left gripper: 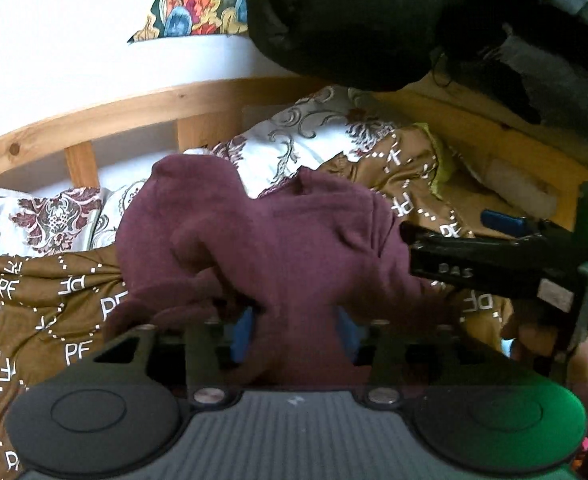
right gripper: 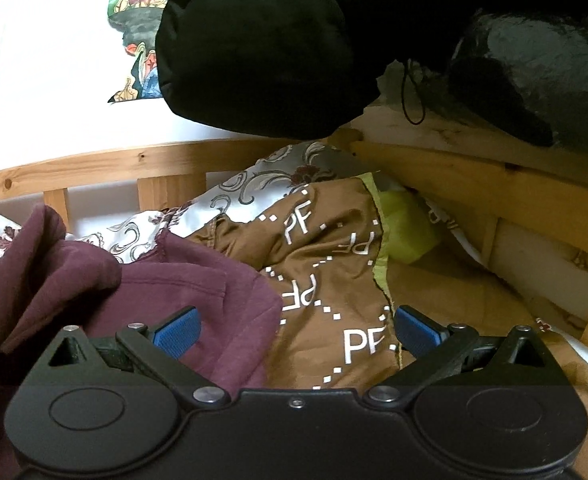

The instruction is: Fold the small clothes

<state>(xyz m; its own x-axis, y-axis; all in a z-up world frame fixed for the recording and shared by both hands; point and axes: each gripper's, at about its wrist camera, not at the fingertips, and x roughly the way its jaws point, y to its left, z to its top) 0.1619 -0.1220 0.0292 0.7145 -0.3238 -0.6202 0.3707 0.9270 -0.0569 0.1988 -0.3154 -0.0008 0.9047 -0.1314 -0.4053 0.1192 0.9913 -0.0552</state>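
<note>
A maroon garment (left gripper: 278, 240) lies bunched on a brown bedspread (left gripper: 34, 312) printed with white letters, on a bed with a wooden frame (left gripper: 94, 120). A fold of the garment drapes between the left gripper's (left gripper: 294, 336) blue pads (left gripper: 241, 336), which stand apart and do not visibly press on it. The right gripper (right gripper: 296, 332) hovers with its jaws wide and empty over the bedspread, its left pad (right gripper: 178, 332) above the garment's edge. Patterned pillows (left gripper: 302, 136) rest by the frame.
</note>
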